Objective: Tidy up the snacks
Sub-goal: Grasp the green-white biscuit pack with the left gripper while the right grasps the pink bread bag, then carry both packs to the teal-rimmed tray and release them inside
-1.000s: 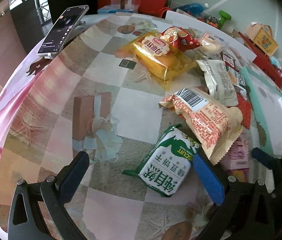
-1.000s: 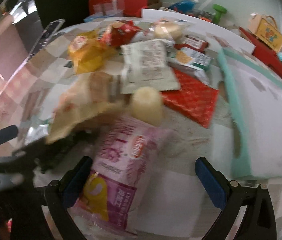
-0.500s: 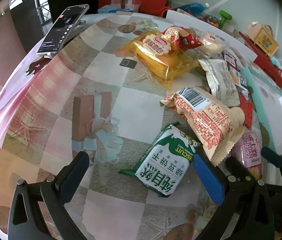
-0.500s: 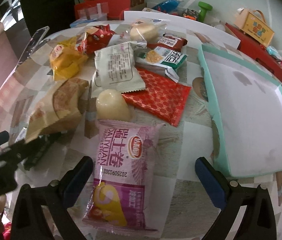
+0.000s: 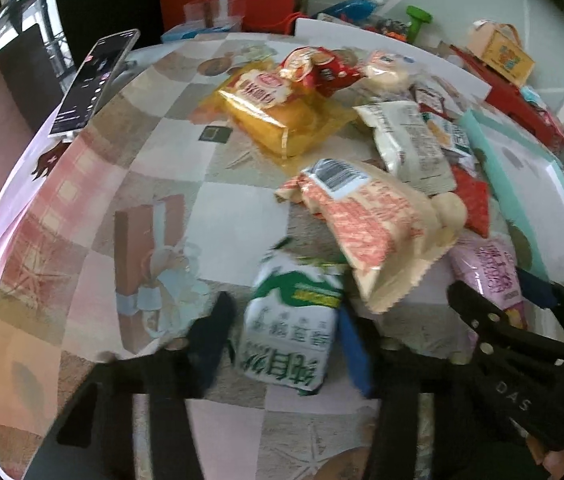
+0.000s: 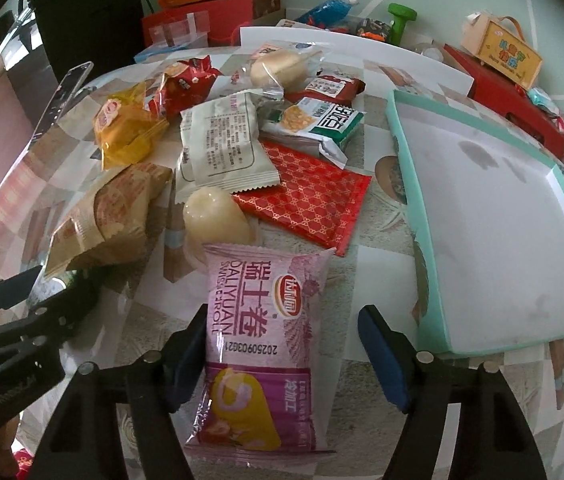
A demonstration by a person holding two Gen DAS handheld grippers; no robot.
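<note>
The left gripper [image 5: 282, 344] is narrowing onto the green pack [image 5: 288, 332] between its jaws; the right gripper [image 6: 282, 356] is closing around the pink roll [image 6: 259, 344], probably bound for the tray [image 6: 406, 168].

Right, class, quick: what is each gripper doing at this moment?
Left gripper: jaws closing around the green biscuit pack; grip cannot be confirmed through the blur.
Right gripper: jaws closing around the pink Swiss roll pack, right pad not yet touching.
</note>
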